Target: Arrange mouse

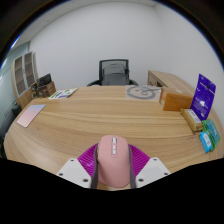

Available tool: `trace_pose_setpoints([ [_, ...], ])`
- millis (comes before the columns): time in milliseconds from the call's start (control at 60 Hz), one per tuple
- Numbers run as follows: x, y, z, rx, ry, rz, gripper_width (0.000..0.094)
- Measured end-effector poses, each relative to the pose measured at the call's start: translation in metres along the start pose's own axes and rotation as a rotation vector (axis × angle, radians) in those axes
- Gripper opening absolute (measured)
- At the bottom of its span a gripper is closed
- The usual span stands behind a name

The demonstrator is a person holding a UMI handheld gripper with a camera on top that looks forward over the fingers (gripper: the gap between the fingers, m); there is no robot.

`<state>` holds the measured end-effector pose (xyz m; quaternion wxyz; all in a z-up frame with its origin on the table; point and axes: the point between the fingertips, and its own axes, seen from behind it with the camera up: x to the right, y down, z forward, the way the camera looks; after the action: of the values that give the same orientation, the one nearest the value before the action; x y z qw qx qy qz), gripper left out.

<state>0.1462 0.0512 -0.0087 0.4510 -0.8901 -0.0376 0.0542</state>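
A pink computer mouse (113, 163) with a pale scroll strip sits between my two fingers, its nose pointing away over the wooden table (100, 115). My gripper (113, 166) has its purple pads (89, 160) pressed against both sides of the mouse. The mouse is held at the near edge of the table; I cannot tell whether it rests on the wood or is lifted.
A black office chair (116, 72) stands at the table's far side. A pink notebook (29, 114) lies at the left, papers (62, 94) behind it. A coiled cable (144, 92), a wooden box (176, 99) and purple and teal boxes (205, 98) are at the right.
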Motion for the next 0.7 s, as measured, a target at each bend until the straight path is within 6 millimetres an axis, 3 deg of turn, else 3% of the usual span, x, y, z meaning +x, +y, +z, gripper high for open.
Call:
trace_pose_setpoints([
  [117,0.000,-0.001,0.000,-0.030,0.064,0.040,0.0416],
  [167,-0.010,-0.004,-0.002,-0.050,0.067,0.076,0.0416],
  [267,-0.055,-0.052,-0.014,0.009,0.088,0.035,0.0418],
  [367,-0.142,-0.121,-0.017,0.105,0.063,0.022,0.0418],
  [483,-0.268,-0.189,-0.001,0.194,0.037,0.013,0.0417],
  [583,-0.361,-0.205,0.037,0.202,0.048,0.038,0.0415],
  [700,-0.450,-0.201,0.080,0.166,0.043,0.070,0.0416],
])
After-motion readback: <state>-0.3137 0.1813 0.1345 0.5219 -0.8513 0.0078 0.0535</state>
